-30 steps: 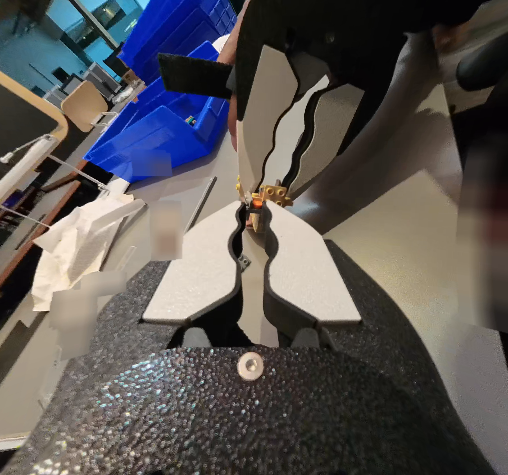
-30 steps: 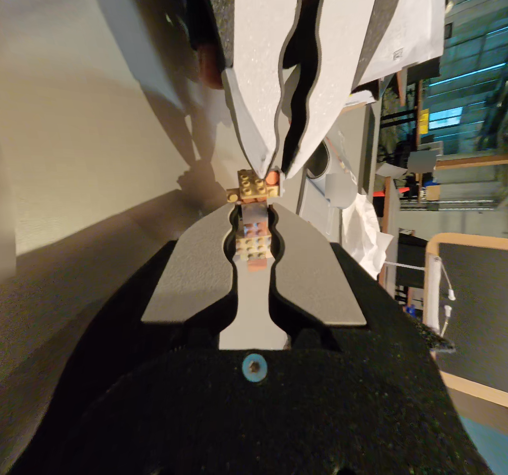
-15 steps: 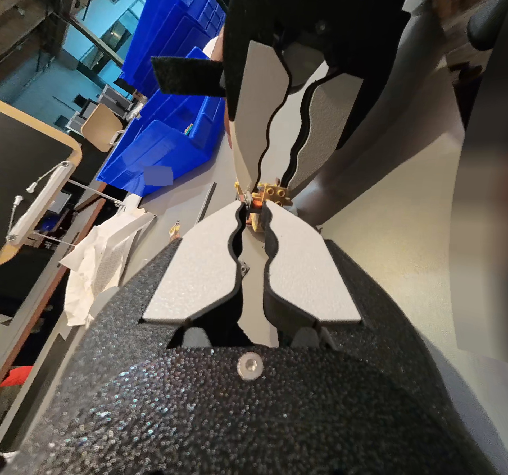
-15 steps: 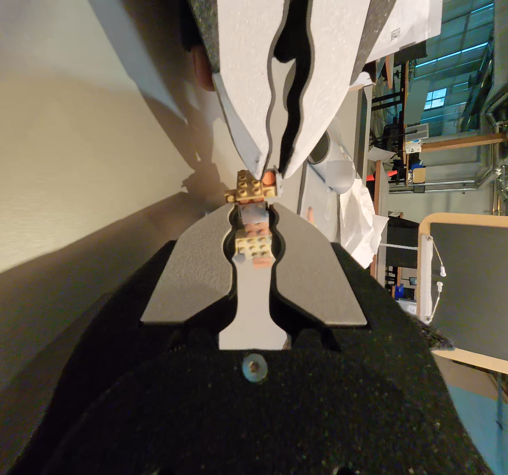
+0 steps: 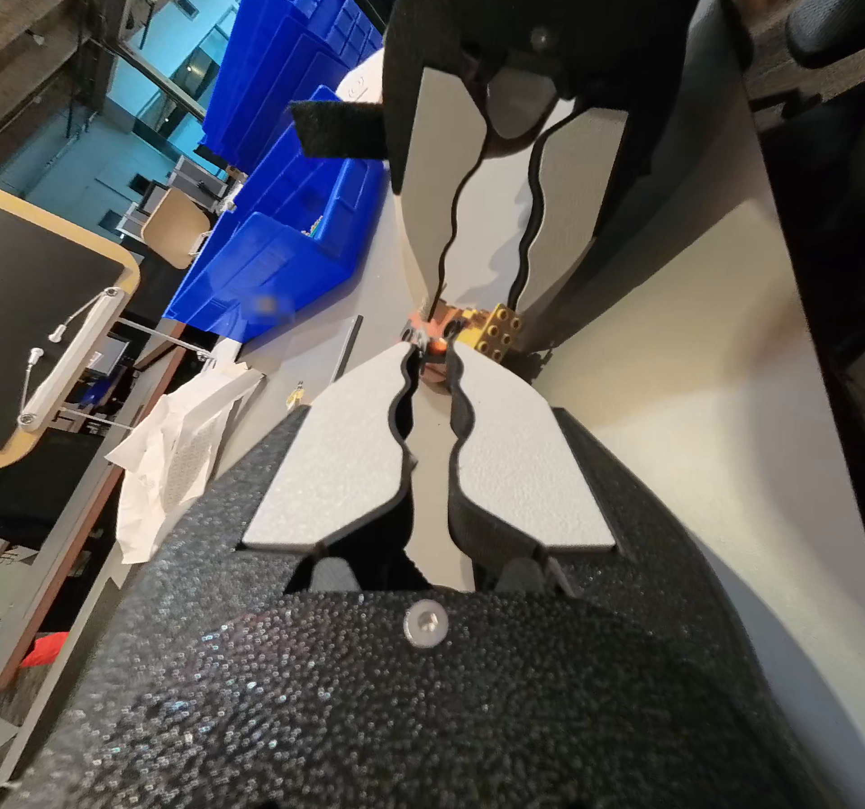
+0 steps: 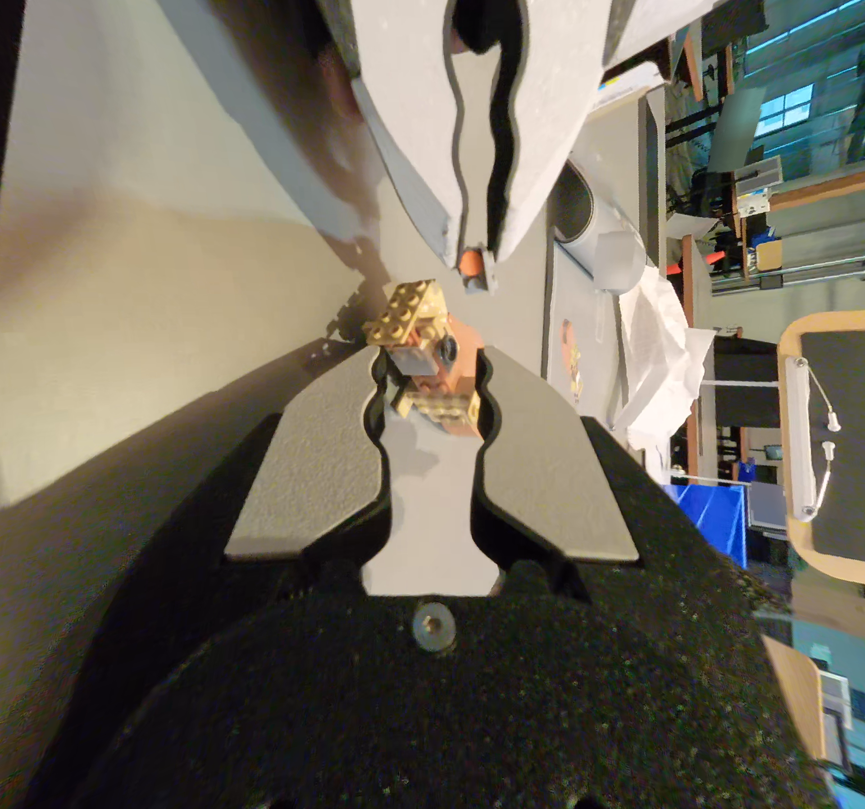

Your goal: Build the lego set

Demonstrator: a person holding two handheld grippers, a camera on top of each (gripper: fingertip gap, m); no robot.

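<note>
In the right wrist view, my right gripper [image 6: 428, 356] stands open around a small tan, brown and grey lego build [image 6: 421, 342]. The build lies tilted between the fingers, leaning on the right one, with a gap on the left side. My left gripper [image 6: 475, 253] faces it from above and is shut on a small orange and grey piece [image 6: 472, 264], a little apart from the build. In the left wrist view, my left gripper [image 5: 428, 351] pinches that orange piece [image 5: 437, 346]. The build's tan brick [image 5: 503, 332] shows between the fingertips of the right gripper [image 5: 477, 314].
Both grippers hover low over a grey table [image 5: 678, 412]. Blue bins [image 5: 281, 234] stand at the back left. Crumpled white paper [image 5: 173, 449] lies near the table's edge. A printed sheet [image 6: 571, 365] and a grey roll [image 6: 608, 248] lie beyond the grippers. The tips of both grippers are at nearly the same place.
My right jaws have widened and the build has tipped over between them. The small orange and grey piece has come away from the build and stays in my left gripper.
</note>
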